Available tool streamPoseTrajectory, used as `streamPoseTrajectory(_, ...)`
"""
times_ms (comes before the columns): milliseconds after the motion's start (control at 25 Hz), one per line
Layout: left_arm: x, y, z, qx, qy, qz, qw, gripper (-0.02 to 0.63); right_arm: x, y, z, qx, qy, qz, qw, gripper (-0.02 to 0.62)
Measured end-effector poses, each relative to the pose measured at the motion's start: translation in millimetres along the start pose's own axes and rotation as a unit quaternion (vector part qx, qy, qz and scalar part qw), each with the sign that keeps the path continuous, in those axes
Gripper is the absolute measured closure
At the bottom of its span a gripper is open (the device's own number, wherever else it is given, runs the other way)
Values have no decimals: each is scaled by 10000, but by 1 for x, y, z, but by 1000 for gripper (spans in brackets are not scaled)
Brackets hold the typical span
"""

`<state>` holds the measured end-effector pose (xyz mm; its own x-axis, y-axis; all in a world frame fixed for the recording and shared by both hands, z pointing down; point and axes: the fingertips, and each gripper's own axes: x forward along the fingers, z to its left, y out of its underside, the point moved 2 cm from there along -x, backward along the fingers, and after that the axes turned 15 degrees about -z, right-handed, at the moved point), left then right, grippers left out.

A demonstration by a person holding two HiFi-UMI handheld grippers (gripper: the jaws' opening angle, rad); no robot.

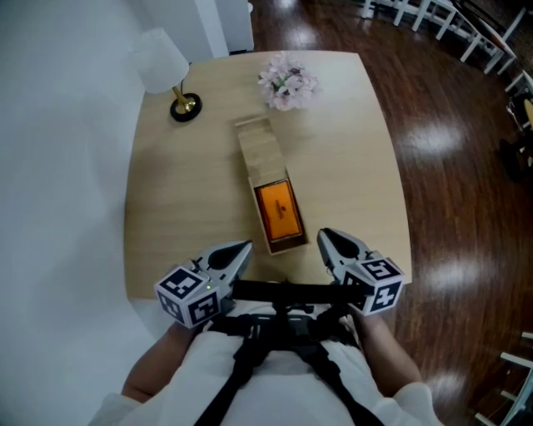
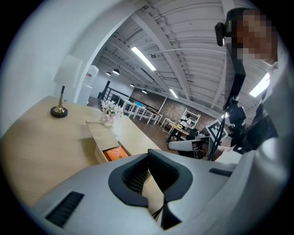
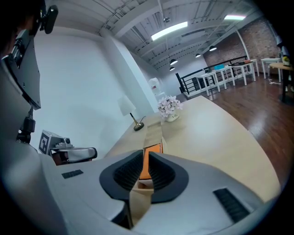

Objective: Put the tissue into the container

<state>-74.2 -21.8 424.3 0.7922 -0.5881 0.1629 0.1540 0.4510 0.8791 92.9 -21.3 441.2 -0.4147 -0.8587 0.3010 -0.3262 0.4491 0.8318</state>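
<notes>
A long wooden container [image 1: 265, 166] lies lengthwise on the middle of the table [image 1: 179, 216], its sliding lid [image 1: 256, 143] pushed to the far end. An orange tissue pack [image 1: 278, 210] lies in the uncovered near end. My left gripper [image 1: 246, 247] hovers at the table's front edge, left of the container's near end, jaws shut and empty [image 2: 148, 155]. My right gripper [image 1: 323, 235] is just right of that end. It points along the container [image 3: 154, 131], and a narrow gap between its pads [image 3: 144, 156] shows the orange pack [image 3: 155, 148] beyond. Nothing is between them.
A white-shaded lamp [image 1: 166, 71] with a brass base stands at the far left corner. A small vase of pale flowers [image 1: 286, 81] stands beyond the container's far end. Dark wood floor surrounds the table on the right. White chairs [image 1: 441, 21] stand far off.
</notes>
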Motion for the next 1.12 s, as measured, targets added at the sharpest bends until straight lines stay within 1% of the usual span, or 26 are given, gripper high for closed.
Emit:
streamPoseTrajectory(120, 1, 0, 0, 5, 13, 15, 10000, 611, 0, -4, -2, 18, 32, -54, 10000, 609)
streamPoseTrajectory(240, 1, 0, -1, 9, 29, 47, 10000, 611, 2, -9, -2, 18, 24, -88, 10000, 609)
streamPoseTrajectory(400, 2, 2, -3, 22, 65, 96, 9999, 611, 3, -15, -2, -201, 45, -75, 9998, 609)
streamPoseTrajectory(680, 2, 2, -4, 30, 93, 124, 9999, 611, 9, -18, -2, -424, 12, -57, 9991, 609)
streamPoseTrajectory(1120, -2, -1, 1, 18, 15, 70, 10000, 611, 18, -20, 5, -723, -86, 26, 9973, 609)
